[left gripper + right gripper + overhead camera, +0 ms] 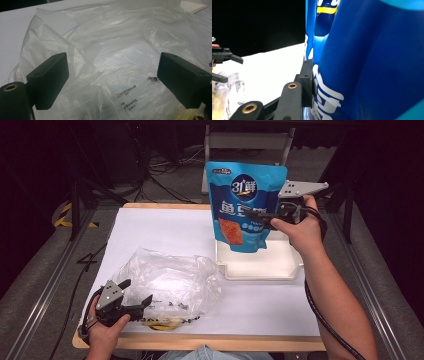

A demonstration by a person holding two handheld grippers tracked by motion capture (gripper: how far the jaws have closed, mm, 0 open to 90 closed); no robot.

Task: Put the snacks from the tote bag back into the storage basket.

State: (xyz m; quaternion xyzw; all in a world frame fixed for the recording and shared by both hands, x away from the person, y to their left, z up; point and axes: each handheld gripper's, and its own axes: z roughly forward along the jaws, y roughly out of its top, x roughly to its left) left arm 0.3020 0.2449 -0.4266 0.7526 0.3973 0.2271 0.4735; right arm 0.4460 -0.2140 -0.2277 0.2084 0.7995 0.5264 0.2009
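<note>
Jaws of the right gripper (261, 215) clamp the blue pouch (245, 205); left gripper (131, 296) gapes over the plastic bag (170, 280).

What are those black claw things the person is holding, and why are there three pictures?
They are hand-held grabbers, one in each hand, with two black jaws that pinch like tongs. The high view looks down on the table from above the person. The other two pictures come from small cameras riding on the grabbers themselves.

The left gripper has its jaws open at the edge of a crumpled clear plastic bag lying on the white table. Up close, in its own view, the bag sits between the two jaws.

The right gripper is pinching a blue snack pouch and holding it upright over a white tray. In its own view the pouch looks huge because the camera is so near.
</note>
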